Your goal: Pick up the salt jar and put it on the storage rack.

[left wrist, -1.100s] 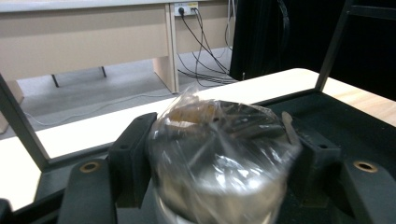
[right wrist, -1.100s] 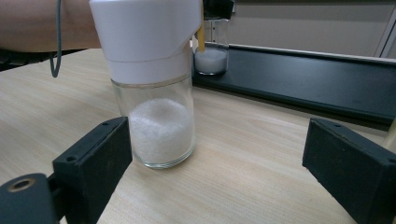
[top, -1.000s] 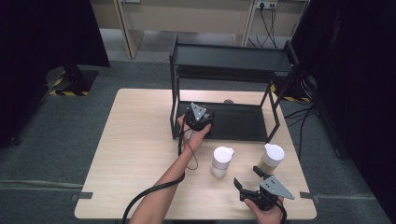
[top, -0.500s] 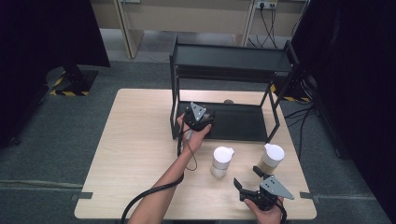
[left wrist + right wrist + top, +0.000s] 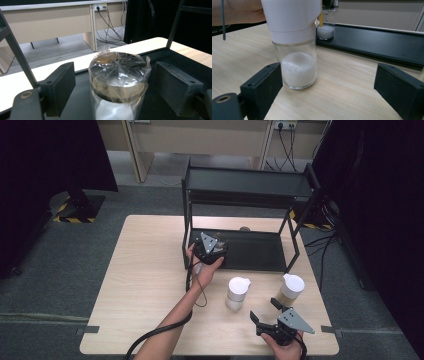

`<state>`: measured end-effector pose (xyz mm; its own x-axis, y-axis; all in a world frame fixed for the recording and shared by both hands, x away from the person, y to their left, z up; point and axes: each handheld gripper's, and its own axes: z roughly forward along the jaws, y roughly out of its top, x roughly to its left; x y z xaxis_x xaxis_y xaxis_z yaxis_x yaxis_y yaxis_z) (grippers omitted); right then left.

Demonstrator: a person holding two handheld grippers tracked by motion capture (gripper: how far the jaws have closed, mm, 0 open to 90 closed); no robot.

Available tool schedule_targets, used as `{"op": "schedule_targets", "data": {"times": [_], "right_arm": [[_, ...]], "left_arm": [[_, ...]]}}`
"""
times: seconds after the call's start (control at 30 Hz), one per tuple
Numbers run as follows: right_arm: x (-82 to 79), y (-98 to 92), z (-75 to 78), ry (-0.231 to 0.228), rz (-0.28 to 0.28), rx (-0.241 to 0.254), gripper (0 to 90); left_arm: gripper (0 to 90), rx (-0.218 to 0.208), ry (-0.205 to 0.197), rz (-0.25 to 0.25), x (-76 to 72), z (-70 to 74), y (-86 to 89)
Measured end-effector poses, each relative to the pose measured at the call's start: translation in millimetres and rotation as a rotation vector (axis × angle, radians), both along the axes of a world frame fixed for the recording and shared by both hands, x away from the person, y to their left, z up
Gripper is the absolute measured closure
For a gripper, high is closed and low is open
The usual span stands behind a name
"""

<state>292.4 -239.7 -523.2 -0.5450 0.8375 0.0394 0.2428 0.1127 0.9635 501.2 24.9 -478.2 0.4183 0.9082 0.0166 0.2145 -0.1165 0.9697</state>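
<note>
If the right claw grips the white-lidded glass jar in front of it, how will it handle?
The jar is smooth glass, so probably slippery and breakable. It looks tall, with a bulky white lid and little powder, so a high push might tip it.

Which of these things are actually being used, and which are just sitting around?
In use: left gripper, jaws just opening around the plastic-wrapped jar on the black rack; white-lidded jar.
Lying about: tan-filled jar; floor cables.

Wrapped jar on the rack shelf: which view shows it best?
Left gripper view: the wrapped jar sits close up between that gripper's jaws, which have just been opening. Right gripper view shows it small behind a white-capped jar. High view: it is mostly hidden.
</note>
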Motion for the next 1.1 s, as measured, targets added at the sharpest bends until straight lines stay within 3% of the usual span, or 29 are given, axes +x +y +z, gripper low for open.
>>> {"op": "schedule_targets", "data": {"times": [0.37,1.1], "right_arm": [[0.1,0.2,0.0,0.0,0.0,-0.001,8.3],[0.0,0.2,0.0,-0.002,-0.001,-0.002,8.3]], "left_arm": [[13.2,-0.008,-0.012,-0.011,-8.8,7.9,4.4],[10.9,0.019,-0.059,-0.027,-28.2,19.2,9.5]]}}
